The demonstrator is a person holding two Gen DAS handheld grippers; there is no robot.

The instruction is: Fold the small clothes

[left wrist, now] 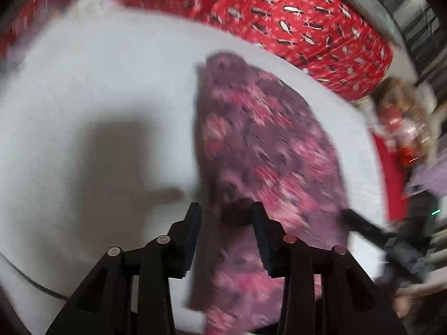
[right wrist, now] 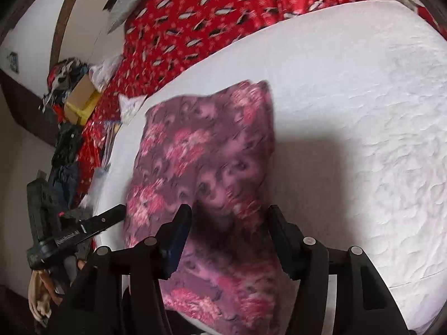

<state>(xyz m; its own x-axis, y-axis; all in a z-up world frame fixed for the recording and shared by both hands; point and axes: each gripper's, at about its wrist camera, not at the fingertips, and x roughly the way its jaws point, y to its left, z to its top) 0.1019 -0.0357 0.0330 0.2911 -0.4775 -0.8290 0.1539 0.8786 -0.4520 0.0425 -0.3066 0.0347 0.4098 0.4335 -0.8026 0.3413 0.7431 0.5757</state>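
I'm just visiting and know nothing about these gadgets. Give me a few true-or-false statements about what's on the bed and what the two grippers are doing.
1. The purple-and-pink floral cloth lies on a white bed surface. True.
2. The right gripper is clamped tight on the cloth. False: its jaws stand apart above it, with nothing pinched.
3. A red patterned blanket lies beyond the cloth. True.
4. The left gripper is fully shut. False: its jaws stand apart.
5. The cloth is plain blue. False: it is purple with pink flowers.
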